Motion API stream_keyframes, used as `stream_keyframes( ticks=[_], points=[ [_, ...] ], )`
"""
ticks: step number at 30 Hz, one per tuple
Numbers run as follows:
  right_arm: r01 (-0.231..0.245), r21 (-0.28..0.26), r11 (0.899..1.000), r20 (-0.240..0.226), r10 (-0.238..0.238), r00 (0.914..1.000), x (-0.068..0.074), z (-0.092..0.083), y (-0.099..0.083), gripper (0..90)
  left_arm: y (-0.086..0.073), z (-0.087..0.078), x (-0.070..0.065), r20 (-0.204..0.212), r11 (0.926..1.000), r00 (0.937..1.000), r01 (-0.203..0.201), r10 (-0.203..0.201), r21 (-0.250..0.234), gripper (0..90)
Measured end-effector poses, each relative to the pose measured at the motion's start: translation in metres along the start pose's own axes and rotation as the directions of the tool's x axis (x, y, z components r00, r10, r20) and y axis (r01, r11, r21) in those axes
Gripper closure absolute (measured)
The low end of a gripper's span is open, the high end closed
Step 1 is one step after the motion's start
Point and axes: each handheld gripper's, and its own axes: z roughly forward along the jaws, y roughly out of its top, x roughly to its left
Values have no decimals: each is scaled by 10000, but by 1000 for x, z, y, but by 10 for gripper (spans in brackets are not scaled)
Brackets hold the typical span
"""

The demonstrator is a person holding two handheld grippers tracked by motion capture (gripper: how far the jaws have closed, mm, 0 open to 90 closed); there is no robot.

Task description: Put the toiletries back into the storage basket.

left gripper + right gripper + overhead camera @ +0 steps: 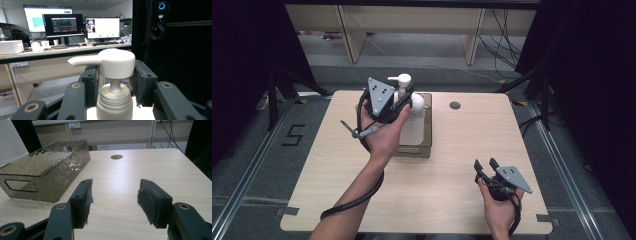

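Surface: light wooden surface.
Left tool: jaws closed around white plastic pump bottle, inside smoky textured tray.
Right tool: wide, empty, right of tray.

Pale wood-grain surface, rectangular with rounded corners, a small round hole near the far edge. Carries a smoky, see-through tray with dimpled walls and a cut-out handle, set toward the far left of centre. Stands on grey floor.

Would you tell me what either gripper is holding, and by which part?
The left gripper grips the pump bottle around its pump neck; the right gripper holds nothing.
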Motion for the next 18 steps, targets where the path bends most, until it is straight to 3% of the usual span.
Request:
stream_keyframes(
  ticks=[18],
  points=[
    [50, -66, 10000, 35, -50, 10000, 0, 1, -1, 450, -5, 14, 8, -48, 10000, 9999, -94, 94, 24, 593]
  ],
)
